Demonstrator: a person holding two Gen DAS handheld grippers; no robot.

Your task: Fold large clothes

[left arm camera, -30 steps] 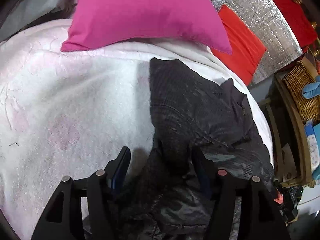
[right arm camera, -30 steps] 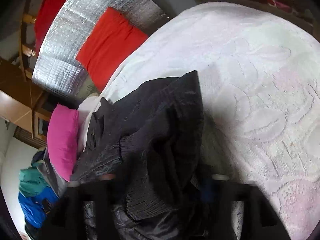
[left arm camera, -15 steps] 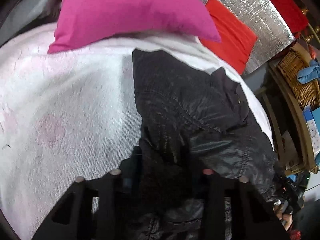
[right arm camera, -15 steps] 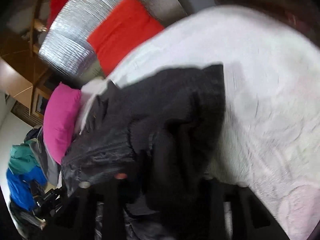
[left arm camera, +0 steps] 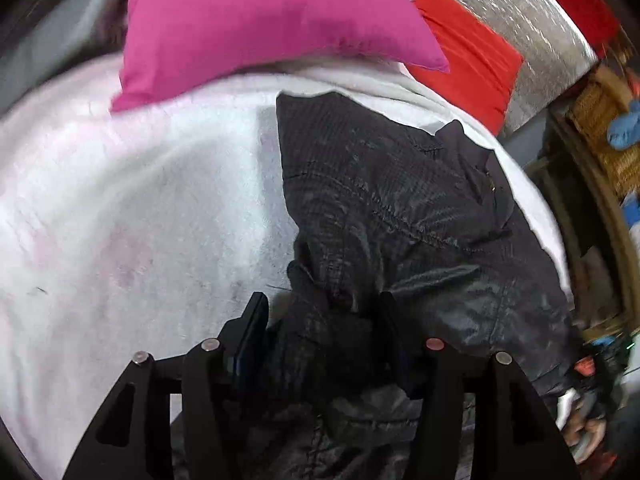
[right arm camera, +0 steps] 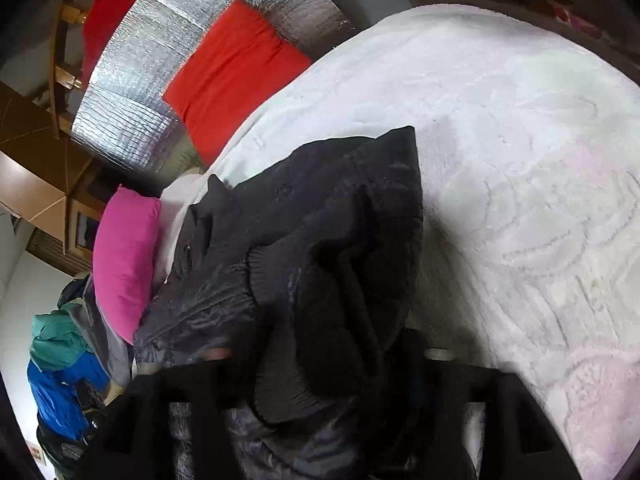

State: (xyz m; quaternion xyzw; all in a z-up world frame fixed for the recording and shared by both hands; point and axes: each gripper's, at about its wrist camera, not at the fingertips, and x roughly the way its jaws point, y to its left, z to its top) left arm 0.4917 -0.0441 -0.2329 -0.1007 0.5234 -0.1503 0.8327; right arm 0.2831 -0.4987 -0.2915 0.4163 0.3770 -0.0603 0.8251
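A black jacket (left arm camera: 400, 200) lies crumpled on the white blanket (left arm camera: 140, 220) of a bed. My left gripper (left arm camera: 322, 308) sits at its near edge. Its jaws are opening around a bunched fold, and a sliver of blanket shows beside the left finger (left arm camera: 256, 320). In the right wrist view the jacket (right arm camera: 320, 220) shows a ribbed knit cuff heaped over my right gripper (right arm camera: 320, 356). Those jaws are opening too, with the fabric between them. Dark cloth mostly hides the right gripper's fingers.
A pink pillow (left arm camera: 260, 20) lies at the head of the bed, behind the jacket. Beyond the bed edge are a red cushion (left arm camera: 468, 52), a silver foil mat (left arm camera: 532, 12) and a wicker basket (left arm camera: 604, 136). A teal and blue clothes pile (right arm camera: 60, 360) sits at the left.
Half a second ago both grippers had narrowed onto the jacket fabric. Both now stand wide again, as they did a second ago. The jacket has barely shifted.
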